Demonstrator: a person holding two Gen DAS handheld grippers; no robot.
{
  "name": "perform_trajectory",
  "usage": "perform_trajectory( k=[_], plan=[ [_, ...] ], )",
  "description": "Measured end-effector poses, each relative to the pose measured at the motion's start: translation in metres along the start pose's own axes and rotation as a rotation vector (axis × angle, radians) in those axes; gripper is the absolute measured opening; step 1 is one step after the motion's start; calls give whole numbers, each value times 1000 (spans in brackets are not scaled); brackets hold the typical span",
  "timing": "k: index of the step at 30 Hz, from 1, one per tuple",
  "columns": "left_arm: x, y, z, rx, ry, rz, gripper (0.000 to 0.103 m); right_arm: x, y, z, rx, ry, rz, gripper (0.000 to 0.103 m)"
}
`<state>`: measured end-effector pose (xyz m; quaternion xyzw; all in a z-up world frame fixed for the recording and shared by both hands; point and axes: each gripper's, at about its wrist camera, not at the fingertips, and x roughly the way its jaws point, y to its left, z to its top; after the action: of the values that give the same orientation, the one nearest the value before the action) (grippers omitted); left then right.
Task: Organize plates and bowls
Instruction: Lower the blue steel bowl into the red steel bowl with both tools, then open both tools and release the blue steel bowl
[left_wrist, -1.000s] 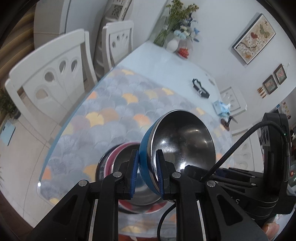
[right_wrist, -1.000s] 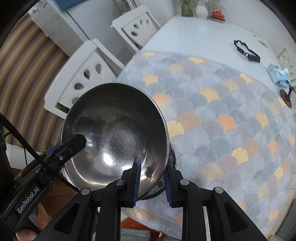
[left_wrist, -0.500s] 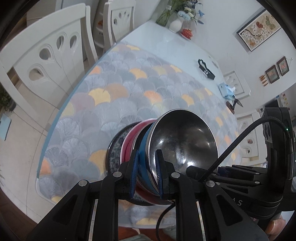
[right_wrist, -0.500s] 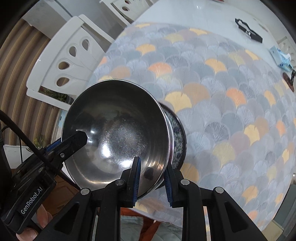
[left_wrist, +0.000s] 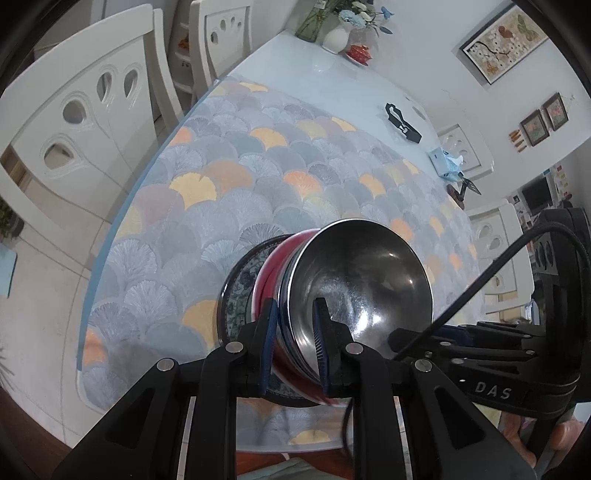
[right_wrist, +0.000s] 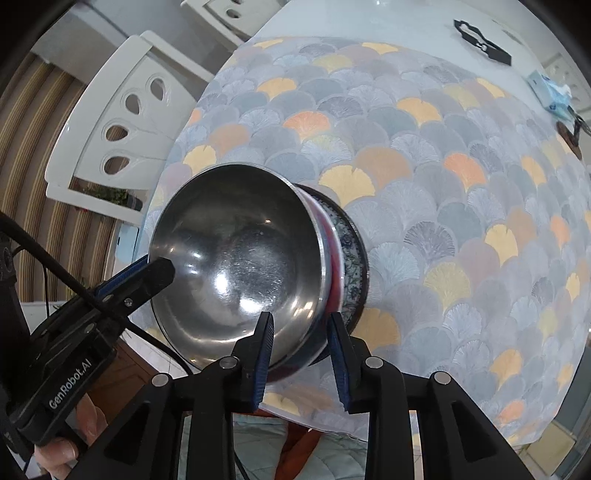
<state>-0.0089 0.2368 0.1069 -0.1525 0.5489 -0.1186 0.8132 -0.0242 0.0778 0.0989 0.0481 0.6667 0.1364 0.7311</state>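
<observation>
White walls carried framed pictures toward 1 o'clock of the left wrist view, and white chairs with teardrop cutouts stood along the table's edge at 10 o'clock. Across the table lay a fan-patterned cloth in grey, yellow and orange; a vase of flowers sat at its far end near 12 o'clock, with a black object on the bare top toward 1 o'clock. Near the cloth's close edge, a steel bowl sat nested in a red bowl on a blue-patterned plate. The left gripper straddled the steel bowl's rim with its fingers slightly apart. The right gripper was spread around the opposite rim, gaps showing at both fingers.
</observation>
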Motion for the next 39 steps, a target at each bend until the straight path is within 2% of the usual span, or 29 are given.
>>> perform_trajectory(
  k=[14,19,27,31,33,39],
  plan=[
    [-19,-11,10,51,-74,-26,17,-31,-3,-10,6,-124,71,31],
    [-26,-11,13,51,-106,-27,17,-42,-4,-8,23,-181,87,38],
    [-35,-12,16,66,-134,-19,17,-42,-9,-10,49,-195,89,41],
    [-37,-12,16,68,-134,-19,17,-43,-8,-11,44,-203,77,42],
    [-36,-13,16,66,-135,-20,17,-45,-6,-11,35,-214,62,46],
    [-41,-13,22,80,-142,-21,17,-53,2,-15,-4,-271,-29,53]
  ],
)
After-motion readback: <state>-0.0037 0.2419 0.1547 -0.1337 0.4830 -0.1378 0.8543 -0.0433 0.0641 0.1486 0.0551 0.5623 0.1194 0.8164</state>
